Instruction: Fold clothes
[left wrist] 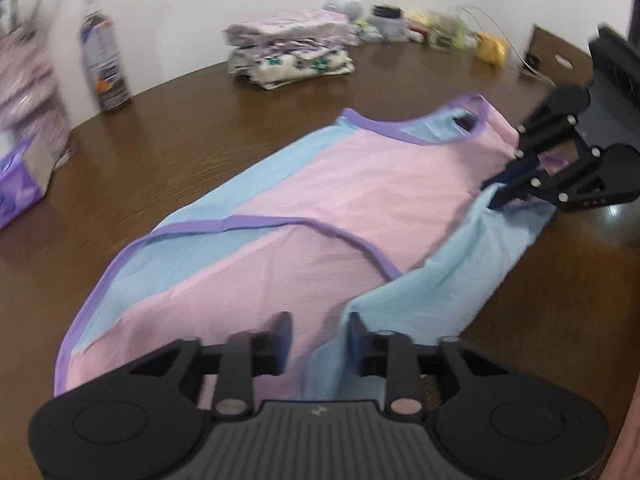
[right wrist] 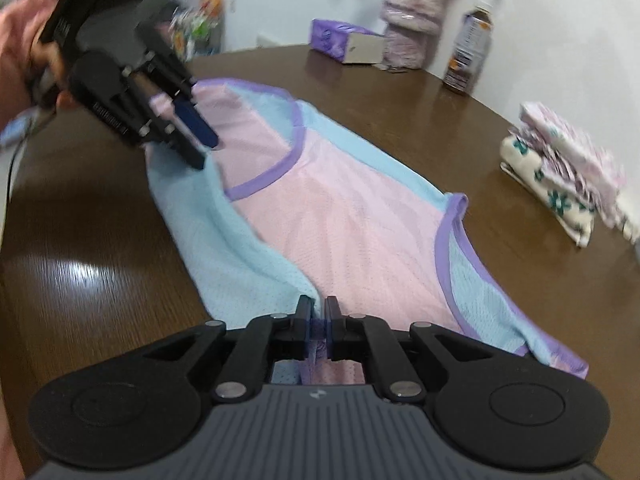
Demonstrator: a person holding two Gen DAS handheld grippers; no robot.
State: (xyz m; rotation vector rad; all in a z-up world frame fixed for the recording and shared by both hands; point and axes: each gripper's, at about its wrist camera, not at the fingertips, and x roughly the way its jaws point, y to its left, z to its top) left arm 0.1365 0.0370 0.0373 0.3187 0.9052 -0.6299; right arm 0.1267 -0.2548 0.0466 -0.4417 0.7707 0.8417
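Observation:
A sleeveless pink and light-blue top (left wrist: 340, 200) with purple trim lies stretched across the brown table (left wrist: 192, 128). One long blue side is turned up in a loose fold. My left gripper (left wrist: 320, 332) sits low over the hem end. Its fingers stand a little apart, open, with the cloth running between them. In the right wrist view a hand (right wrist: 20, 40) holds the left gripper (right wrist: 207, 155) at the far end of the top (right wrist: 352, 220). My right gripper (right wrist: 318, 316) is shut on the purple-trimmed edge at the shoulder end, and the left wrist view shows this gripper (left wrist: 490, 196) at the far right.
A stack of folded flowered clothes (left wrist: 292, 52) sits at the back of the table, seen also as the stack (right wrist: 560, 172). A bottle (left wrist: 106, 60) and a purple tissue box (left wrist: 20, 184) stand at the left. Small clutter (left wrist: 440, 28) lines the wall.

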